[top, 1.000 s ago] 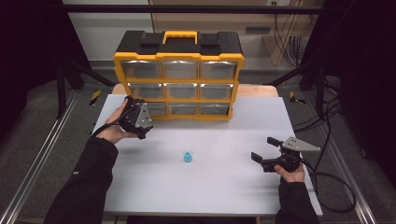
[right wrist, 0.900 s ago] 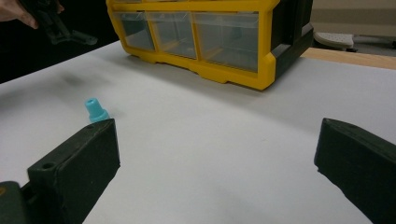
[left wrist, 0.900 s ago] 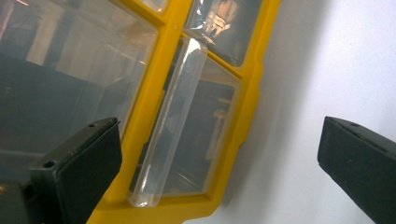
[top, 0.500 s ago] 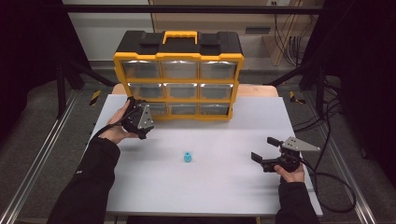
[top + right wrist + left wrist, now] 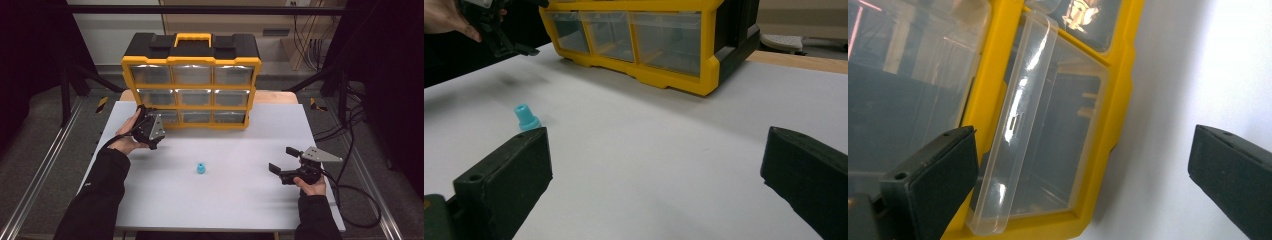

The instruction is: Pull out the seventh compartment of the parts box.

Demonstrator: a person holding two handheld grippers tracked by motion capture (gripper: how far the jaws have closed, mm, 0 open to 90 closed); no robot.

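Note:
A yellow and black drawer cabinet (image 5: 191, 85) with clear drawers stands at the back of the white table (image 5: 240, 200). A small blue piece (image 5: 201, 168) stands upright at the table's middle. My left gripper (image 5: 152, 116) is open at the cabinet's bottom-left drawer. In the left gripper view its jaws (image 5: 1083, 165) stand wide apart, and the clear drawer front (image 5: 1048, 135) in the yellow frame (image 5: 993, 90) lies close ahead. My right gripper (image 5: 282, 160) is open and holds nothing near the table's front right. The blue piece (image 5: 525, 117) sits beyond its left jaw.
Cables (image 5: 360, 200) trail off the table's right edge. In the right gripper view the cabinet (image 5: 659, 75) is far ahead, and the other hand with its gripper (image 5: 499, 30) is at the top left. Bare white table surface lies around the blue piece.

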